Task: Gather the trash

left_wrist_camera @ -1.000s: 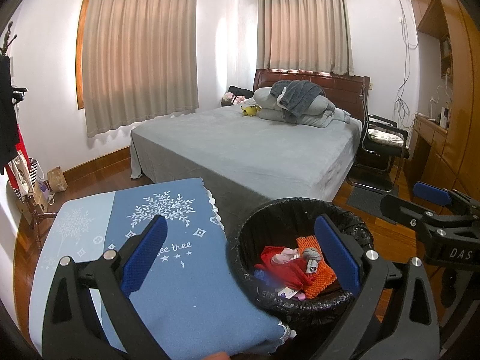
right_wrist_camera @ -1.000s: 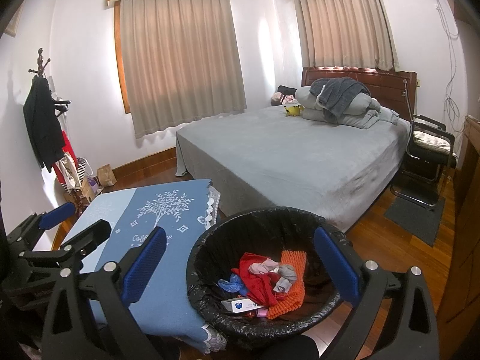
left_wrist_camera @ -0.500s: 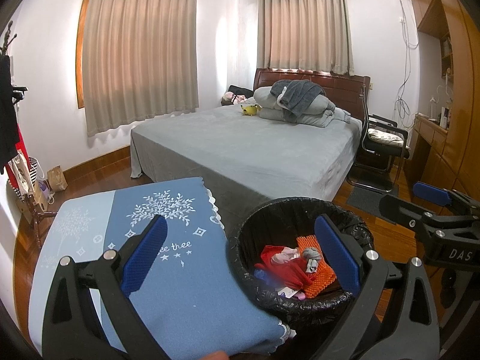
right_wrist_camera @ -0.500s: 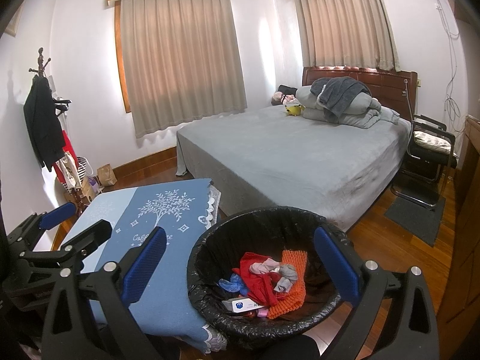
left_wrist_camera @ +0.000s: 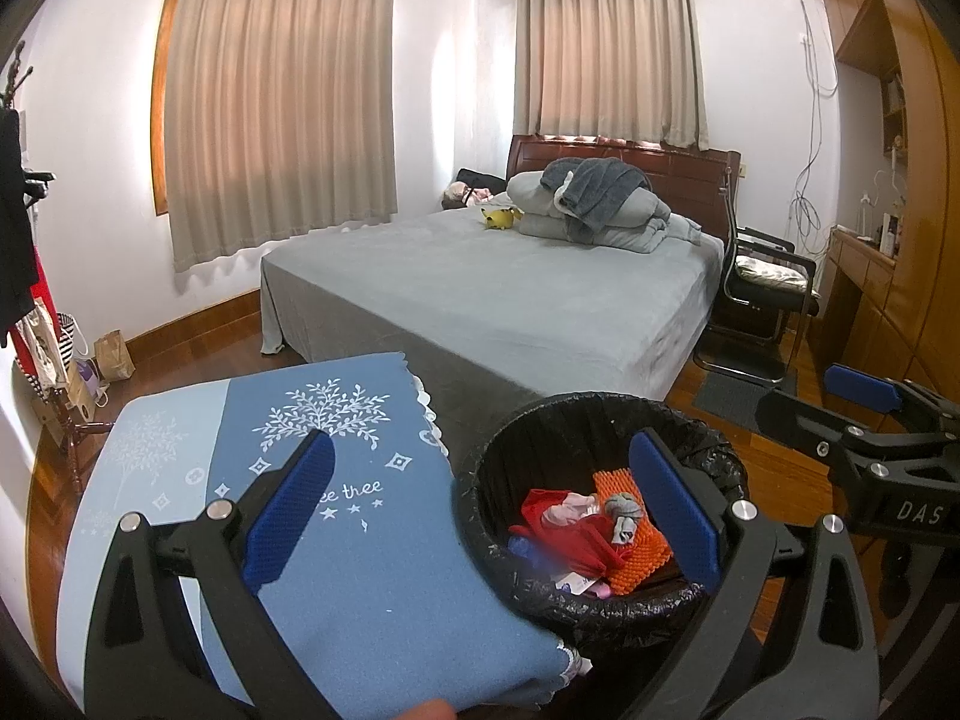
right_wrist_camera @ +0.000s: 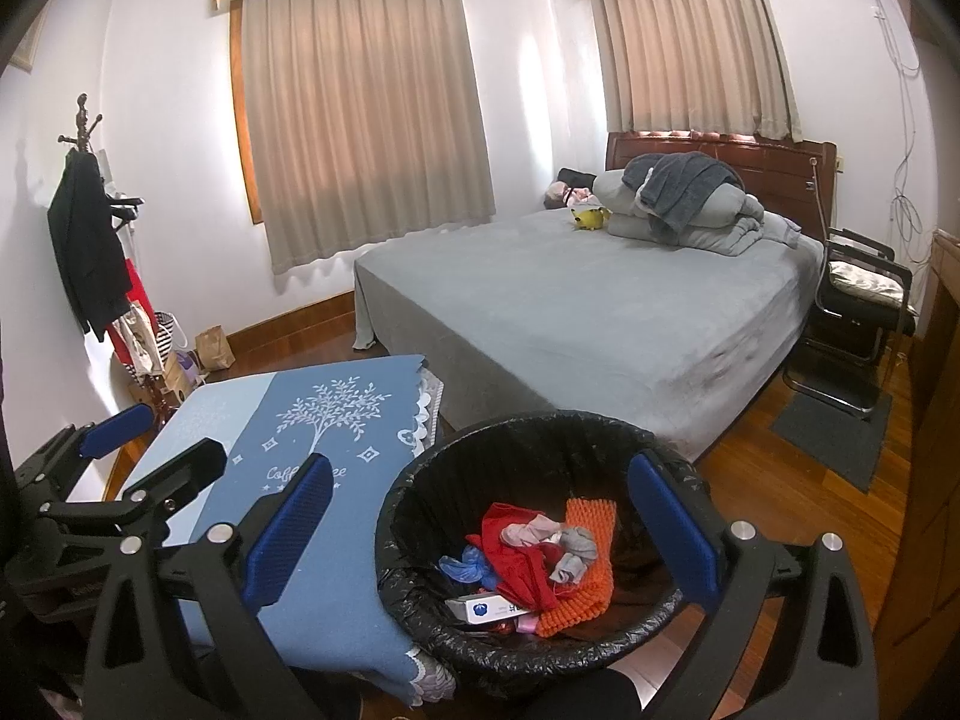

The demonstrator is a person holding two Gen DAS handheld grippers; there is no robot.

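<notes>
A round bin with a black liner (left_wrist_camera: 498, 462) (right_wrist_camera: 414, 480) stands beside a low table with a blue cloth (left_wrist_camera: 372, 588) (right_wrist_camera: 348, 438). In the bin lie trash items: a red wrapper (right_wrist_camera: 510, 564), an orange foam net (right_wrist_camera: 591, 516), a grey wad (right_wrist_camera: 576, 546), a blue scrap (right_wrist_camera: 462, 564) and a white box (right_wrist_camera: 486, 609). My left gripper (left_wrist_camera: 480, 510) is open and empty, above the table edge and bin. My right gripper (right_wrist_camera: 480, 525) is open and empty above the bin. Each gripper shows in the other's view, the right one (left_wrist_camera: 870, 414) and the left one (right_wrist_camera: 120, 450).
A bed with a grey cover (right_wrist_camera: 600, 312) stands behind the bin, with folded bedding and a yellow toy (right_wrist_camera: 591, 217) on it. A black chair (right_wrist_camera: 858, 306) and wooden cabinets are to the right. A coat rack (right_wrist_camera: 90, 228) and bags stand at the left wall.
</notes>
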